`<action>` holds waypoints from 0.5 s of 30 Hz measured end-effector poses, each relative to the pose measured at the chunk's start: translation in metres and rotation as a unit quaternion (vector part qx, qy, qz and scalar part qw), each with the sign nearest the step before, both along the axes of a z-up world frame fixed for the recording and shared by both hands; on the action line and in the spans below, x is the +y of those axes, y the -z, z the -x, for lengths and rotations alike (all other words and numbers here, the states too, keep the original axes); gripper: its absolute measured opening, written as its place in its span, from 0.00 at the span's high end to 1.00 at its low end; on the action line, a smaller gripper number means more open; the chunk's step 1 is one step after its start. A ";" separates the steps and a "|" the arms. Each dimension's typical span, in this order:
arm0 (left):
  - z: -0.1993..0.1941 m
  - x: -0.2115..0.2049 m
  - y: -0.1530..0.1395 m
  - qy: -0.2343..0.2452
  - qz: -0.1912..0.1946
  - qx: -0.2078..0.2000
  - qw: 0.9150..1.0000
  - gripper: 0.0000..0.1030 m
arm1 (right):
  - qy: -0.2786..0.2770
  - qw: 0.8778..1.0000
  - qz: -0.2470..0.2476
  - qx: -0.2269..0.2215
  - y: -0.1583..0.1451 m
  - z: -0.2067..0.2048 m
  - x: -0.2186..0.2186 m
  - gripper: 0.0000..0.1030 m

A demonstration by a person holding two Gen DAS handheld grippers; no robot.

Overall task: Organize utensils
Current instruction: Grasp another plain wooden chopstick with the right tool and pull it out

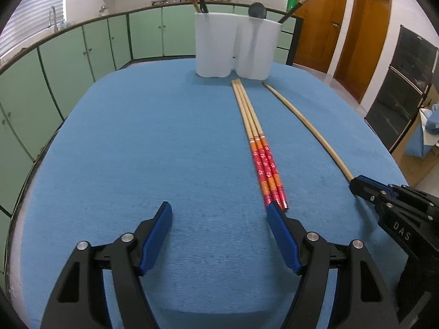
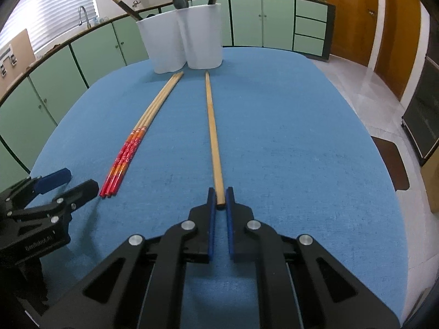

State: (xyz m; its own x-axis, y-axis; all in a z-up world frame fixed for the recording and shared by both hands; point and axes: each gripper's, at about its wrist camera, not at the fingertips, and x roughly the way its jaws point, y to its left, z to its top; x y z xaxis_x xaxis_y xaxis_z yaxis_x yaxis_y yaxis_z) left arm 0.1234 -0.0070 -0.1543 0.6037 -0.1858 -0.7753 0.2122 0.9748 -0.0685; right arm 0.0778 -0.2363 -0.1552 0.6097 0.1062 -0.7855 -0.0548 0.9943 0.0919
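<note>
Left hand-held gripper (image 1: 219, 212) at near left, jaws wide apart, clamped on nothing: black plastic frame, silver rivets, ribbed blue pads (image 1: 157, 240). Seen from the right wrist camera at far left (image 2: 68, 182), a faint moulded word on its body, too blurred to read surely.

Beneath everything, the surface (image 1: 137, 150): rounded, covered in blue cloth with a fine woven grain.

Just right of the left gripper's right pad, three chopsticks (image 1: 259, 148) lying flat side by side, touching, pointing far: pale wood at the tapered far tips, glossy red and orange banded pattern with small white marks at the near ends.

Further right, apart from those, a single plain wooden chopstick (image 2: 212, 131), slim, matte, flat on the cloth, its tip near the holder.

At far centre, a white utensil holder (image 1: 233, 46), smooth, lobed, upright, holding dark-handled chopsticks and a dark round ladle head.

At near right, right hand-held gripper (image 2: 221, 197) nearly together, blue pads clamped on the plain chopstick's near end. "DAS" moulded on its black body in the left wrist view (image 1: 356, 186).
</note>
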 end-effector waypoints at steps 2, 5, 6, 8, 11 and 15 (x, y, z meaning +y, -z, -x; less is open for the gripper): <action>0.000 -0.002 0.000 0.002 -0.001 0.000 1.000 0.31 | 0.000 1.000 -0.001 0.000 0.000 0.001 0.000 0.94; -0.001 -0.005 0.001 0.004 -0.005 0.000 1.000 0.31 | -0.001 1.000 -0.002 0.000 0.000 0.002 0.000 0.94; -0.001 -0.006 0.001 0.004 -0.004 0.000 1.000 0.31 | -0.001 1.000 -0.004 0.000 0.001 0.001 0.000 0.94; -0.001 -0.006 0.000 0.006 -0.005 0.000 1.000 0.31 | -0.001 1.000 -0.006 0.000 0.000 0.000 -0.001 0.94; -0.001 -0.010 0.001 0.010 -0.008 0.000 1.000 0.31 | -0.001 1.000 -0.004 0.000 0.000 0.000 0.000 0.94; -0.002 -0.011 0.002 0.006 -0.011 0.001 1.000 0.31 | -0.001 1.000 -0.004 0.001 0.000 0.000 0.000 0.94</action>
